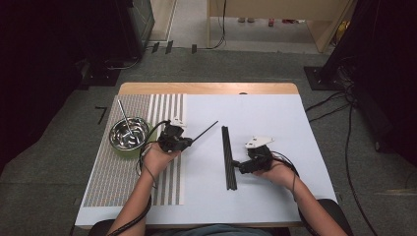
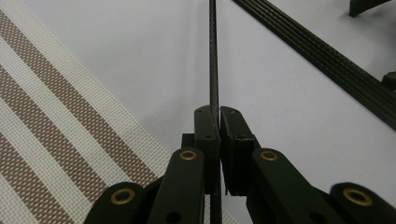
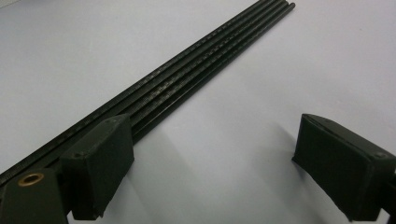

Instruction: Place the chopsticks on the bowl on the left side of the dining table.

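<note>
**One rod lifted out, the bundle steadied**

While a single black rod (image 1: 204, 131) is pinched between the closed jaws of the left tool (image 1: 186, 141), the rest of the rods (image 1: 228, 157) lie side by side as a flat bundle at the centre of the high view, on the white surface (image 1: 275, 118). In the left gripper view the held rod (image 2: 214, 65) runs straight up from the clamped jaws to the top edge of the frame; in the high view its free end points up and to the right, towards the bundle's far end.

The right tool (image 1: 237, 165) stands open, one jaw just beside the near part of the bundle (image 3: 187, 88), the other well apart over bare surface. The step is judged best done by keeping the clamp firm and the rod level — a thin rod gripped near one end is likely to droop or swing. If the bundle is to be steadied, the open jaws should be brought squarely over it, so that no rod is rolled away.

For room, the widest bare stretch lies at the right of the high view. To the left, a striped mat (image 1: 123, 167) carries a metal bowl (image 1: 129, 133) with a thin stick (image 1: 124, 116) standing in it — a sweep of the rod's tail that way could strike it. The surface's near edge lies close under the forearms.
</note>
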The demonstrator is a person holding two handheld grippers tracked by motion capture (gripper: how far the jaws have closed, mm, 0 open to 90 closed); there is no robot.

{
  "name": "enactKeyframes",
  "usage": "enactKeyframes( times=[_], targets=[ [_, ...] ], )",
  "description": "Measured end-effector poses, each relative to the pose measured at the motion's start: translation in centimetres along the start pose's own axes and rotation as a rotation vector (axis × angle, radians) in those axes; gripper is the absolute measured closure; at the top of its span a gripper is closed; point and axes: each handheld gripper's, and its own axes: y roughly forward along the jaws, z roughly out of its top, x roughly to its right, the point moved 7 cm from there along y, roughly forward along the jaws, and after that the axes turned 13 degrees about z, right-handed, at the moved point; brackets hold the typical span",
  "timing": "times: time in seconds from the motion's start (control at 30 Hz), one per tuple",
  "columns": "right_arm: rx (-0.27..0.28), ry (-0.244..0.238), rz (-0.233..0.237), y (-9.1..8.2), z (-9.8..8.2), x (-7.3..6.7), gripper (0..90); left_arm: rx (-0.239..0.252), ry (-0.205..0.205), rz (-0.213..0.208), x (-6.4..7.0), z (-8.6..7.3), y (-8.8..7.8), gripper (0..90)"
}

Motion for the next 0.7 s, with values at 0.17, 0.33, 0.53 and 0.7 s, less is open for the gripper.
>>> enactKeyframes(
  times=[0.17,0.33,0.53,0.7],
  targets=[
    [0.0,0.0,0.0,0.0,0.0,0.0,11.4,0.001,0.001,-0.004,-0.2,0.1,-0.5,87.5],
    [0.0,0.0,0.0,0.0,0.0,0.0,11.4,0.004,0.0,0.001,-0.6,0.1,-1.0,87.5],
    [0.0,0.0,0.001,0.0,0.0,0.0,11.4,0.004,0.004,0.007,-1.0,0.1,-1.5,87.4],
    [0.0,0.0,0.001,0.0,0.0,0.0,11.4,0.004,0.009,0.011,-1.2,0.1,-1.7,87.4]
  ],
)
